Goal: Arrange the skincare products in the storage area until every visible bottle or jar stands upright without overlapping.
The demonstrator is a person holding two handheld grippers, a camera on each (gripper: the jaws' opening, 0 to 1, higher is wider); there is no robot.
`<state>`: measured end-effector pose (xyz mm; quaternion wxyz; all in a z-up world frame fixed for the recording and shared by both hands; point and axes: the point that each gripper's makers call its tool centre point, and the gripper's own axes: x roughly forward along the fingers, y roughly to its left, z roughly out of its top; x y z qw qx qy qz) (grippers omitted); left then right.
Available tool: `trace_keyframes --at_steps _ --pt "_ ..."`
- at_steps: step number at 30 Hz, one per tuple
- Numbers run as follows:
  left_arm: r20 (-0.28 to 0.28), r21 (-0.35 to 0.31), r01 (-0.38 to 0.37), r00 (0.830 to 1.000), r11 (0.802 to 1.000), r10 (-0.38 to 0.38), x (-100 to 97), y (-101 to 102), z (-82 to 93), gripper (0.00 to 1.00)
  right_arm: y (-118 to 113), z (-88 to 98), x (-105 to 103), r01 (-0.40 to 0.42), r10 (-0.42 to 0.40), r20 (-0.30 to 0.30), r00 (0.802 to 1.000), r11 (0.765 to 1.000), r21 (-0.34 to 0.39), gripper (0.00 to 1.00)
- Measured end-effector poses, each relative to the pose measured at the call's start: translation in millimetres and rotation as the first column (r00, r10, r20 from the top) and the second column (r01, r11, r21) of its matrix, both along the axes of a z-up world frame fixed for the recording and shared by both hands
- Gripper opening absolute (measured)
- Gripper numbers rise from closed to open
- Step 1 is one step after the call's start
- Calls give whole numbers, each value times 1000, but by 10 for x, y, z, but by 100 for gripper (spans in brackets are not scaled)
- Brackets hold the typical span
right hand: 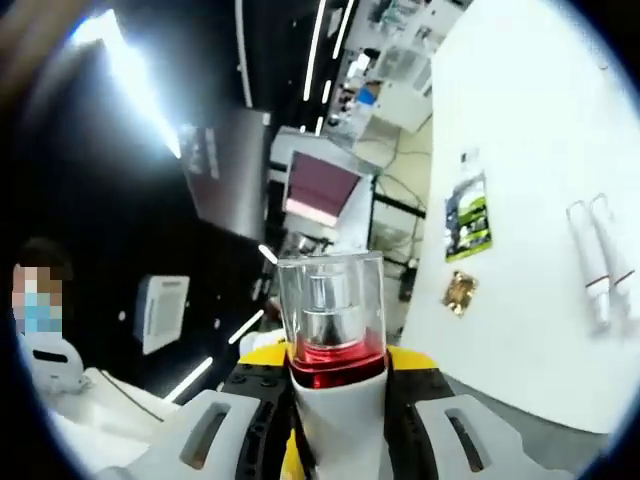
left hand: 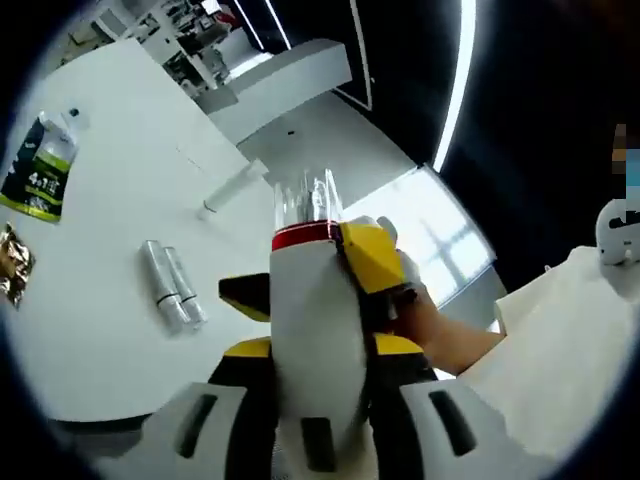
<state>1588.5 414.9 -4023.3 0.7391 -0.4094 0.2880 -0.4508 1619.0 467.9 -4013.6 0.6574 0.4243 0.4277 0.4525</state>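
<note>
White table (left hand: 120,330) runs across both views, with dark room and bright strip lights behind it. In the left gripper view, a green-and-white pouch (left hand: 42,168) lies flat near the table's far left edge, and just below it sits a small gold packet (left hand: 14,262). Two silver tubes (left hand: 172,285) lie side by side, touching, nearer the middle of the table. A white tube (left hand: 236,188) lies alone farther back, well apart from the pair.

A white bottle (left hand: 318,320) with a red band and a clear cap is held off the table, in front of the left gripper (left hand: 320,400). Its body rises between that gripper's jaws, which are closed against it. A second gripper with yellow pads comes in from the right and clamps the bottle just below the red band; a person's hand (left hand: 440,335) shows behind it.

In the right gripper view, the same bottle (right hand: 335,400) stands straight up between the jaws of the right gripper (right hand: 335,450), closed on its white body, the clear cap and silver pump above the red band. Beyond it, the pouch (right hand: 467,218), the gold packet (right hand: 460,293) and the two tubes (right hand: 603,262) lie flat on the table (right hand: 520,340), all well apart from the bottle.
</note>
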Motion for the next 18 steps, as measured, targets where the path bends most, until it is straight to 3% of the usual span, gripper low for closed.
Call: trace_keyframes --at_steps 4,7,9,16,18 --pt "-18 -21 -24 1000 999 24 33 19 15 28 -2 -14 40 26 -25 24 999 997 -76 36" --pt "-43 -41 -29 999 999 27 4 -27 -6 28 18 -27 20 34 -25 75 997 993 -116 36" --pt "-69 -22 -34 997 999 32 19 -2 -78 28 -6 -132 32 48 -40 54 998 986 -162 37" --pt "-100 70 -33 994 997 40 42 -37 -213 27 -118 -337 -38 -2 33 94 995 950 -312 40" --pt "-79 212 6 997 977 11 -6 -71 -355 27 -141 -389 -75 -17 49 87 995 940 -340 40"
